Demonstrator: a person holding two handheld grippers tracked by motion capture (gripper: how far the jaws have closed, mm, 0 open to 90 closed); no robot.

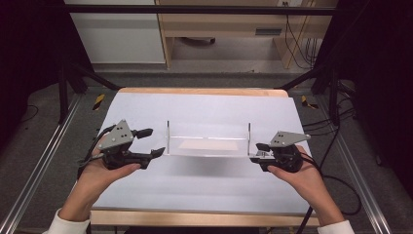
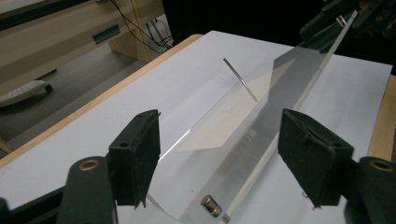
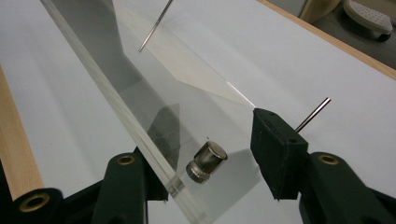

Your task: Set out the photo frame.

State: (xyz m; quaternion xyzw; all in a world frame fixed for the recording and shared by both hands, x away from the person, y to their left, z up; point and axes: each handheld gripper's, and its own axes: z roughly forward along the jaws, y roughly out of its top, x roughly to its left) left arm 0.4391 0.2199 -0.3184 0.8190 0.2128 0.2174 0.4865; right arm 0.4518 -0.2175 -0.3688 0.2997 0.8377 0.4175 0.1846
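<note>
In the high view the left gripper (image 1: 155,142) sits at the left of centre, its jaws spread wide and pointing right toward the left end of a clear acrylic stand (image 1: 208,145). In the left gripper view, the stand's near end (image 2: 219,154) lies between the two black pads, but neither pad presses on it: the left pad stands just beside the clear sheet and the right pad (image 2: 308,154) is clear of the thick edge. A small metal stud (image 2: 211,206) shows at the bottom centre of that frame, set in the clear plate, and a thin metal pin (image 2: 240,79) slants across the upper middle.

The right gripper (image 1: 258,153) is at the right of centre in the high view, held in the person's right hand (image 1: 304,178), at the stand's right end. In the right gripper view the stand's thick clear edge (image 3: 135,121) runs from the upper left down to the bottom centre, lying against the left jaw; the right pad (image 3: 275,149) stands apart from the plate, with a metal stud (image 3: 206,162) in the gap. Whether the jaws actually pinch the plate cannot be told.

The stand rests mid-frame on a white sheet (image 1: 204,190) covering the wooden table (image 1: 199,91); the left hand (image 1: 100,178) enters from the lower left.
</note>
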